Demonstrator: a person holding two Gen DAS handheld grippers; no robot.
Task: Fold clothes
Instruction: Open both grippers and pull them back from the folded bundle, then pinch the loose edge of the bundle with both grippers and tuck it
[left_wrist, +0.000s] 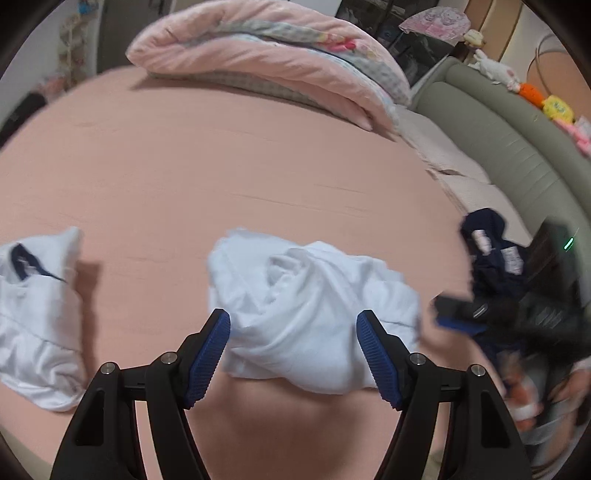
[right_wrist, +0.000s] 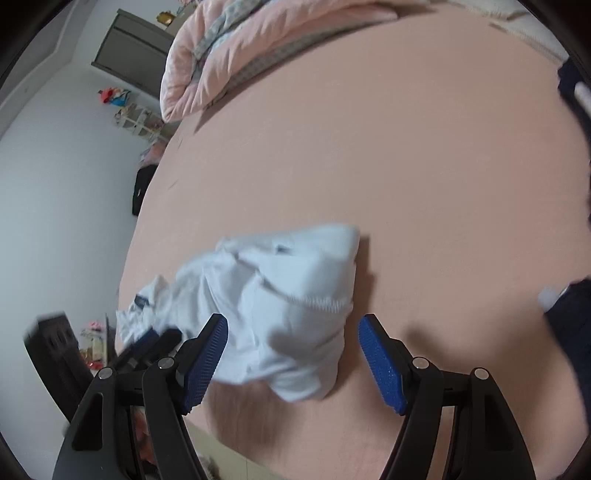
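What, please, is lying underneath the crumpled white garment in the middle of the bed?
The white garment rests directly on the pink bedsheet. Nothing shows around its edges; anything beneath its folds is covered.

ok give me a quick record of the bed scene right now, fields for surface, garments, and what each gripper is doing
surface: pink bed sheet
centre garment: crumpled white garment, unfolded
other garments: white piece with navy trim; dark navy clothing
bedding: folded pink quilt
left hand-held gripper: open, garment lies between the jaws
right hand-held gripper: open, nothing gripped
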